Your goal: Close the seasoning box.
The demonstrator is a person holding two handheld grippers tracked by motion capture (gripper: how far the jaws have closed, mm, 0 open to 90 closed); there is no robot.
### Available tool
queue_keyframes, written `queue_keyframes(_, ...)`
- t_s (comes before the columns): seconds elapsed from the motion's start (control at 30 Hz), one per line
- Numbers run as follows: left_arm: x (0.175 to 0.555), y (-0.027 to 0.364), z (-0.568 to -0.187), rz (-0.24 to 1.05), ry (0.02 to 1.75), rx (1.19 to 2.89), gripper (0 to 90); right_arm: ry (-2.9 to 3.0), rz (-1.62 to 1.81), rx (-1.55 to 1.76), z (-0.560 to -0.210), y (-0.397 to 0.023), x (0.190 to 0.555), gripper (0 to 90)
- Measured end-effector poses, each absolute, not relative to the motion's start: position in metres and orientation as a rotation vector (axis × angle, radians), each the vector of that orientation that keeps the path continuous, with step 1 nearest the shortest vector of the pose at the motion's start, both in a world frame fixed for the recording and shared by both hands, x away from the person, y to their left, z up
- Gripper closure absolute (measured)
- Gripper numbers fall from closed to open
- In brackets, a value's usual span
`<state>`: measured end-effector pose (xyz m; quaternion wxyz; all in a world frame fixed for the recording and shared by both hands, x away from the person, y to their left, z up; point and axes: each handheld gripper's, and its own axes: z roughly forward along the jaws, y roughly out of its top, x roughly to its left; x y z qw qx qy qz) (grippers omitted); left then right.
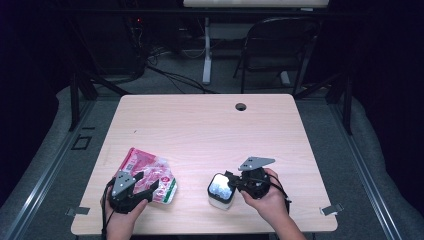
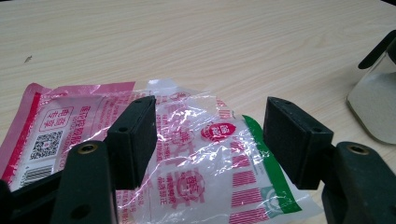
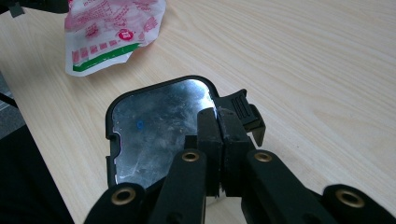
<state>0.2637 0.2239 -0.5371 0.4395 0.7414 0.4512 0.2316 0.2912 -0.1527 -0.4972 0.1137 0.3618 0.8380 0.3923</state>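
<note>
pink printed bag (image 2: 187,154) under open left jaws; print too small to read.

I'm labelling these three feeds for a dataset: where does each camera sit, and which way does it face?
High view: above the person's side, facing forward and down on the table; both hands and tools show.
Left gripper view: rides the left tool, looking between its open jaws at the pink plastic bag.
Right gripper view: rides the right tool, its jaws closed at the rim of the foil-topped container.
Shared: bag and container appear in all three.
</note>
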Motion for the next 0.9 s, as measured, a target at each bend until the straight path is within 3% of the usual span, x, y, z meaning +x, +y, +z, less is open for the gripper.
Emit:
queue_keyframes(0.57,0.265,0.226,-0.537,0.578,1.127,1.844,35.6,2.453,1.170,1.052,-0.493,-0.155,0.290,83.7)
queue_keyframes(0.9,0.269,0.229,-0.536,0.563,1.136,1.826,35.5,2.402,1.207,1.074,-0.488,-0.167,0.288,72.8)
